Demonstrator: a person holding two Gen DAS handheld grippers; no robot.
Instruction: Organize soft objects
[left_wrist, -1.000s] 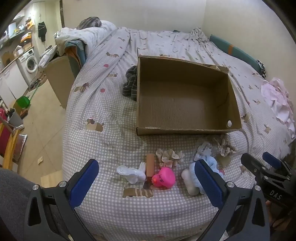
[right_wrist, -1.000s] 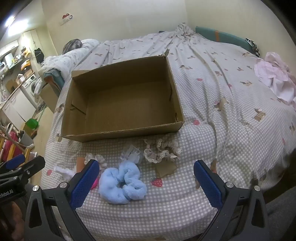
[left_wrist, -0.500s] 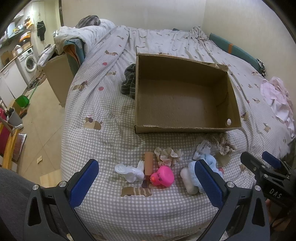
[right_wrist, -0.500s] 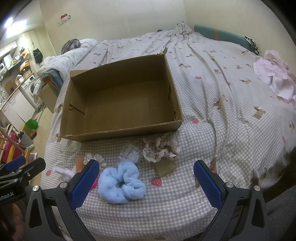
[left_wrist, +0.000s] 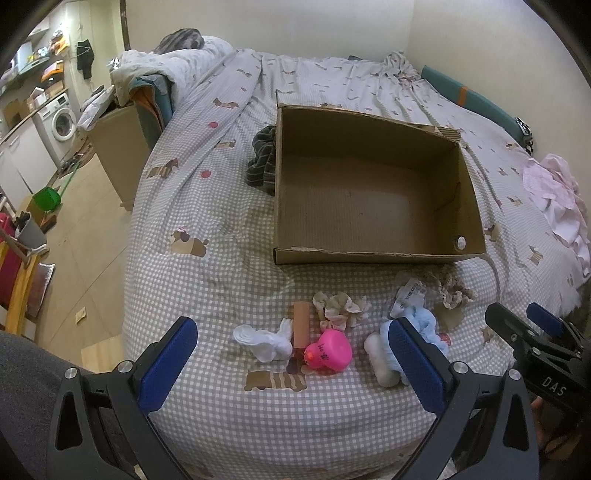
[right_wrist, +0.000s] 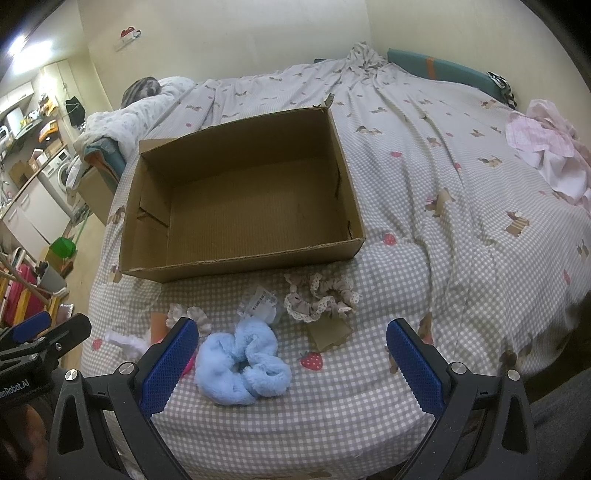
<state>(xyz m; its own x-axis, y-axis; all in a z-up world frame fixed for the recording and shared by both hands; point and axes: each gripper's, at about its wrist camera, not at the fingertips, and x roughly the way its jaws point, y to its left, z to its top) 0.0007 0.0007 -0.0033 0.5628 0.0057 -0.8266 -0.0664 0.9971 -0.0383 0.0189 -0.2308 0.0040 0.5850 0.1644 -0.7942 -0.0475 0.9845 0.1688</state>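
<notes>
- Your left tool (left_wrist: 291, 363) hangs over the near edge of the bed (left_wrist: 207, 291), its blue pads spread wide apart with nothing between them.
- Your right tool (right_wrist: 291, 363) is likewise spread wide and grips nothing; it hovers above the near strip of checked cover.
- The cardboard box (left_wrist: 373, 192) sits open on the bed beyond the small things, and its floor is bare.
- The light blue scrunchie (right_wrist: 242, 363) lies on the cover just ahead of your right tool, nearer its left pad.
- A lace-trimmed beige scrunchie (right_wrist: 321, 297) lies a little farther on, near the front wall of the box, with a tagged clear packet (right_wrist: 258, 304) beside it.
- In front of your left tool lie a pink duck toy (left_wrist: 328, 354), a white soft piece (left_wrist: 264, 341) to its left and an orange-brown tube (left_wrist: 301, 325) between them.
- A cream ruffled scrunchie (left_wrist: 341, 308) sits just beyond the duck.
- A dark striped cloth (left_wrist: 263, 162) is bunched against the left outer wall of the box.
- A pink garment (right_wrist: 546, 147) lies well apart on the far right of the bed.
</notes>
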